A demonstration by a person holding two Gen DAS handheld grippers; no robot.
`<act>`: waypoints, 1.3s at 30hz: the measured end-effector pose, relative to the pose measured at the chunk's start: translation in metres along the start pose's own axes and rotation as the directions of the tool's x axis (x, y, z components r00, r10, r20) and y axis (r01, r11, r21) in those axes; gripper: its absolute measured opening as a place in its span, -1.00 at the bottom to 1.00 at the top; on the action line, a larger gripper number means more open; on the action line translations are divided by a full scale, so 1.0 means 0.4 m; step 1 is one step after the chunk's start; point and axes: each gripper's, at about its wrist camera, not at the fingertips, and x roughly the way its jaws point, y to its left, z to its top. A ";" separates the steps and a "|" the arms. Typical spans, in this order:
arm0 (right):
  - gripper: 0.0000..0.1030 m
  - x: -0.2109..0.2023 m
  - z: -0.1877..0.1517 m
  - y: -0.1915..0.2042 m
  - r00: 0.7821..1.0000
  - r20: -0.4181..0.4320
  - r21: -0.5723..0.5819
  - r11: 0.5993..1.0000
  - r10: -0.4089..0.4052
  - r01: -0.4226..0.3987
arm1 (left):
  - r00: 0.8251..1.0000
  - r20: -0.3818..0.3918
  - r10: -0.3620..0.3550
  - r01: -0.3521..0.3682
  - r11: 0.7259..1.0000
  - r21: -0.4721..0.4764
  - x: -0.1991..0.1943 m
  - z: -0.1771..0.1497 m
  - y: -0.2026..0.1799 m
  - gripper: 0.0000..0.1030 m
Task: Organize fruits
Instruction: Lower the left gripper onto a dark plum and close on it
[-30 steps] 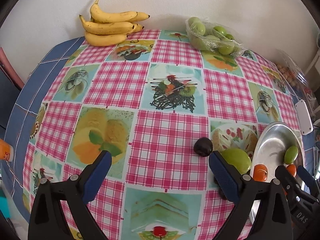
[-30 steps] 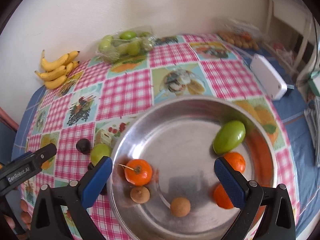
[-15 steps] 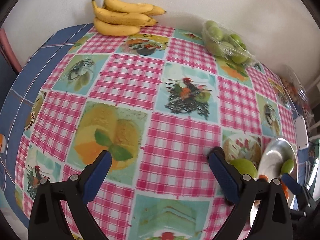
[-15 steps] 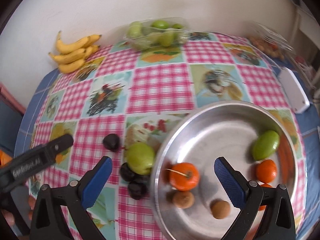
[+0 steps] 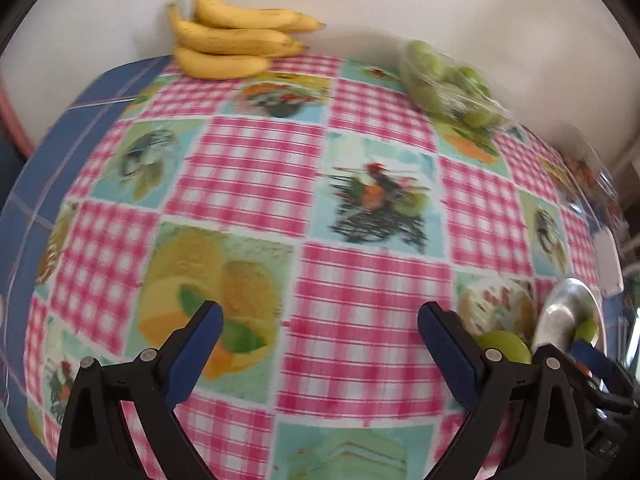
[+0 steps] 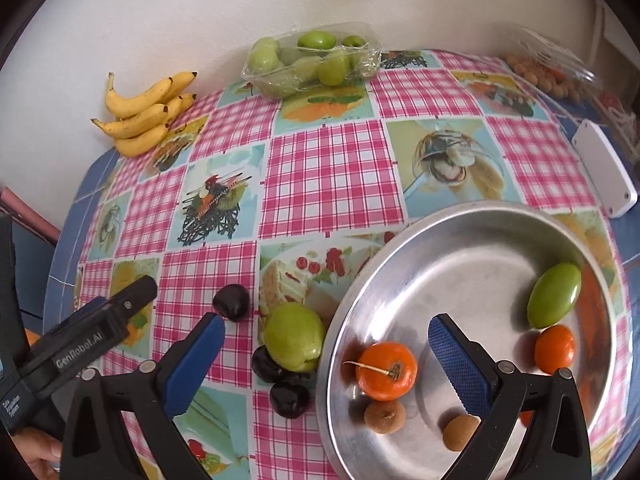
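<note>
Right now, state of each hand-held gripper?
Left hand-held gripper: open, holding nothing, over the tablecloth.
Right hand-held gripper: open, holding nothing, above the metal bowl's rim.

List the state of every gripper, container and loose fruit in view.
Left gripper: open, empty.
Right gripper: open, empty.
Metal bowl: upright, partly filled with fruit.
Clear fruit tray: wrapped shut.
Bananas: bunched, by the wall.
Green apple: on the cloth, against the bowl.
Dark plums: on the cloth, outside the bowl.
</note>
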 end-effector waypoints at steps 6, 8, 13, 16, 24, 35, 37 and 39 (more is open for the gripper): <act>1.00 0.010 -0.002 -0.027 0.999 -0.020 0.035 0.999 -0.027 0.027 | 0.997 -0.019 -0.077 0.077 0.997 0.003 0.007 0.003 -0.034 0.90; 1.00 0.011 -0.003 -0.037 0.999 -0.019 0.046 0.998 -0.034 0.034 | 0.997 -0.021 -0.068 0.068 0.998 0.009 0.012 0.003 -0.040 0.90; 1.00 0.008 0.001 -0.046 1.000 -0.014 0.053 0.998 -0.027 0.028 | 0.996 -0.044 -0.075 0.076 0.997 0.018 0.033 0.005 -0.057 0.90; 1.00 0.005 0.004 -0.049 1.000 -0.018 0.063 0.998 -0.018 0.019 | 0.995 -0.049 -0.088 0.089 0.996 0.018 0.037 0.005 -0.068 0.89; 0.99 0.004 0.002 -0.048 0.999 -0.032 0.045 0.999 -0.023 0.024 | 0.990 -0.079 -0.117 0.120 0.992 0.029 0.057 0.006 -0.100 0.62; 0.93 0.008 -0.002 -0.065 0.998 -0.045 0.063 0.997 -0.041 0.044 | 0.967 -0.146 -0.209 0.215 0.976 0.025 0.100 -0.004 -0.140 0.01; 0.93 0.009 -0.002 -0.067 0.998 -0.047 0.066 0.997 -0.043 0.046 | 0.962 -0.154 -0.226 0.230 0.973 0.011 0.105 -0.006 -0.138 -0.15; 0.93 0.009 -0.002 -0.069 0.998 -0.048 0.067 0.997 -0.039 0.042 | 0.961 -0.150 -0.230 0.234 0.972 0.004 0.105 -0.006 -0.136 -0.17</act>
